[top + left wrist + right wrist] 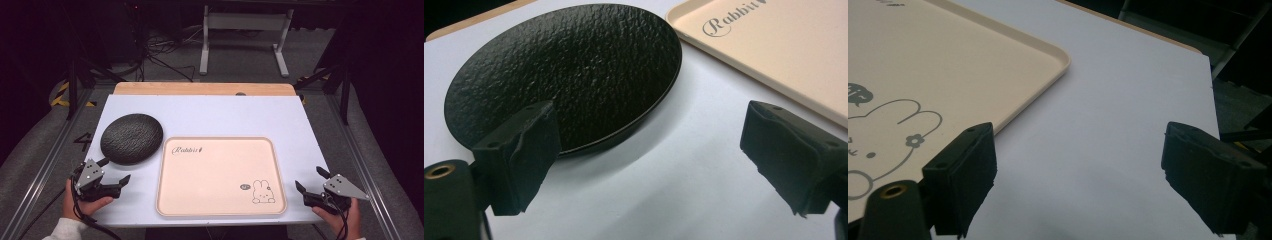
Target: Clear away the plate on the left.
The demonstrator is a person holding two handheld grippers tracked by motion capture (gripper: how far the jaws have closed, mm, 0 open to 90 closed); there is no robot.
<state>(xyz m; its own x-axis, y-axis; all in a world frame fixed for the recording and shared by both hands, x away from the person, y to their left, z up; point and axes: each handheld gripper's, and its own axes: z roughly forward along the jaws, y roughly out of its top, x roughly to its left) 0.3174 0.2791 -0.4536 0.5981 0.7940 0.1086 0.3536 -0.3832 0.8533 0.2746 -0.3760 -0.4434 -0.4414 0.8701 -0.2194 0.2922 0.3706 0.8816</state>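
A round black textured plate (131, 138) lies on the white table at the left, just beyond my left gripper (114, 171). That gripper is open with nothing between its jaws; in the left gripper view the plate (569, 75) sits right ahead, its near rim behind the left jaw. A pale peach tray (220, 175) with a rabbit drawing (263, 192) and the word "Rabbit" lies in the middle. My right gripper (311, 180) stands open near the table's front right corner, just right of the tray (923, 75), holding nothing.
The white table top (210, 112) has a wooden strip (205, 88) along its far edge. Beyond it on the dark floor stand a white table frame (245, 35) and loose cables (160, 50). Metal rails run along both sides.
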